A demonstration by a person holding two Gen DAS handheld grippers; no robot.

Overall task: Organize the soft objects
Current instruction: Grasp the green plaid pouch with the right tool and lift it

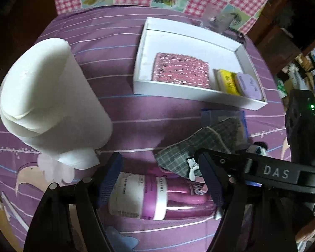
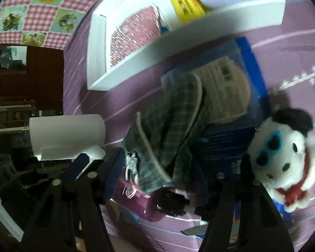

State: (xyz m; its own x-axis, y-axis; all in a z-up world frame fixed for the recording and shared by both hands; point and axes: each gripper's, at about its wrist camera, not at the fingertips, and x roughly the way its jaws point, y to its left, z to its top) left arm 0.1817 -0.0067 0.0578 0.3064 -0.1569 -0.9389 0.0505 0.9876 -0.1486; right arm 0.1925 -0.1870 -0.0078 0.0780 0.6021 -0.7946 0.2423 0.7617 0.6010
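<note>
**Claws over the soft pile**

The left claw [image 1: 159, 180] hung open above the pink pack [image 1: 157, 197]. The right claw [image 2: 174, 180] was open too, straddling the plaid cloth [image 2: 170, 130] at its 12 o'clock, the plush dog [image 2: 287, 157] at 2. The white box [image 1: 149, 63] lay at the left claw's 1 o'clock. Best to pinch the cloth by a thick fold, I judged, clear of the pack beneath.
</note>
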